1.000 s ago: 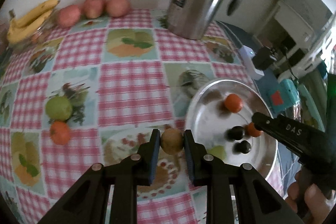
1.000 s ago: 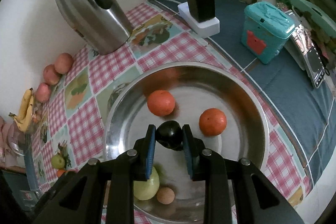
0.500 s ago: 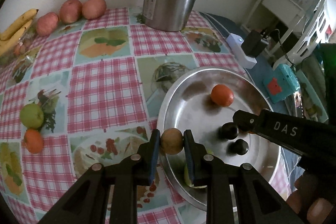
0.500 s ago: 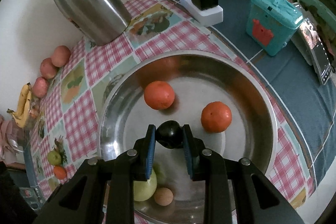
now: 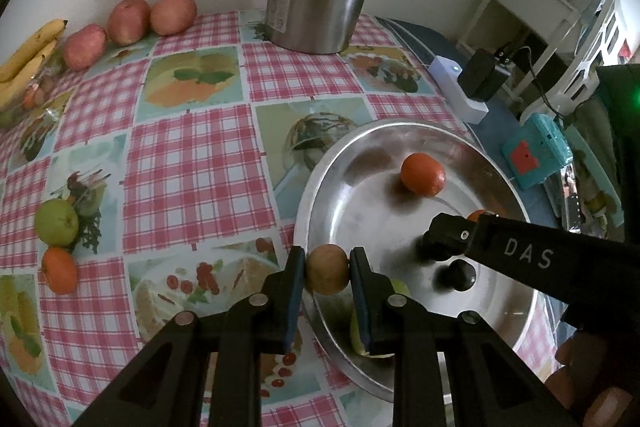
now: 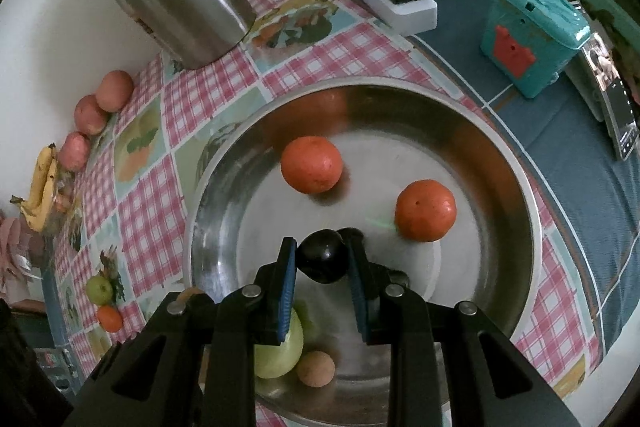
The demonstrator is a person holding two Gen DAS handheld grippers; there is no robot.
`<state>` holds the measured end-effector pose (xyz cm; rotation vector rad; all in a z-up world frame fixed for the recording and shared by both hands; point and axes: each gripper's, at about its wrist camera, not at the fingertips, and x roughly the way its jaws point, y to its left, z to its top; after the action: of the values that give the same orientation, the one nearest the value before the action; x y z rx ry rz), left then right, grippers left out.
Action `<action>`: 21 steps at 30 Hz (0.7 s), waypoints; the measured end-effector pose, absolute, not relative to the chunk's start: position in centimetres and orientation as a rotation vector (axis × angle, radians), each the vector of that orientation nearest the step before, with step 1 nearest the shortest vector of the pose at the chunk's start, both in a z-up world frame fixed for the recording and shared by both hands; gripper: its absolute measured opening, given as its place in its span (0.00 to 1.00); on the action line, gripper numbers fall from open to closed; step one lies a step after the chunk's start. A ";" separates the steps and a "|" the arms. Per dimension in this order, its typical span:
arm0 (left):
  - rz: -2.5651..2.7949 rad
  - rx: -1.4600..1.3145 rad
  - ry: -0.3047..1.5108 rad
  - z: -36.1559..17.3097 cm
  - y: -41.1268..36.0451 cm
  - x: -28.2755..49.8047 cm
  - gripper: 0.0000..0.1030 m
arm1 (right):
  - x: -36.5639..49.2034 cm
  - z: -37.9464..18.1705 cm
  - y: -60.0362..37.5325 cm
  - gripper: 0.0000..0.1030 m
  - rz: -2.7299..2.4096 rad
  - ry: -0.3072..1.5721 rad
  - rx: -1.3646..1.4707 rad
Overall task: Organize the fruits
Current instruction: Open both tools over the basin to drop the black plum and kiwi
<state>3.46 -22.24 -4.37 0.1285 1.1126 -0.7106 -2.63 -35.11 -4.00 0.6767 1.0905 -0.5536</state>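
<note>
Left wrist view, left tool [image 5: 327, 269]: clamped on a small round brown fruit [image 5: 327, 269], held between the two pads.
Left wrist view, position: the brown fruit hangs right over the near-left rim of the metal bowl [image 5: 320, 187], with the checked tabletop [image 5: 192, 163] to its left.
Left wrist view, key relation: the bowl's floor lies to the right and slightly far of the held fruit; judged, a short shift right brings it inside before letting go.
Left wrist view, right tool [image 5: 440, 247]: reaches in from the right over the bowl, with a dark plum [image 5: 456, 275] lying just near of its tip.
Left wrist view, still on tabletop: a green fruit [image 5: 56, 221] and a small orange [image 5: 59, 270] far to the left; red apples [image 5: 150, 17] and bananas [image 5: 28, 55] at the far-left edge.
Right wrist view, right tool [image 6: 322, 261]: clamped on a second dark plum [image 6: 322, 261], low over the middle of the bowl [image 6: 520, 211].
Right wrist view, in bowl: two oranges [image 6: 311, 165] far of the tool; a green fruit [image 6: 280, 351] and a brown fruit [image 6: 315, 367] near its left pad.
Right wrist view, judgement: the plum is already above open bowl floor, so it needs only lowering and release.
Nearer hand: left, for the leftover fruit on the tabletop.
</note>
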 end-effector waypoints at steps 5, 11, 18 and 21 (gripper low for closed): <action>-0.718 0.141 1.114 -4.4 -22.4 3.4 0.25 | -2.5 -4.0 -35.1 0.26 -0.559 1.104 0.664; -0.726 0.146 1.109 -4.2 -22.5 3.2 0.36 | -2.1 -3.7 -34.8 0.27 -0.543 1.104 0.651; -0.725 0.127 1.105 -3.7 -22.3 3.3 0.44 | -2.1 -3.2 -34.9 0.42 -0.550 1.084 0.643; -0.696 0.095 1.114 -3.5 -21.6 3.8 0.47 | -2.3 -3.1 -35.0 0.45 -0.555 1.079 0.647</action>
<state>3.81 -21.56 -3.53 0.0954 1.1137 -0.6963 -2.32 -35.02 -3.10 0.6469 1.0791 -0.5551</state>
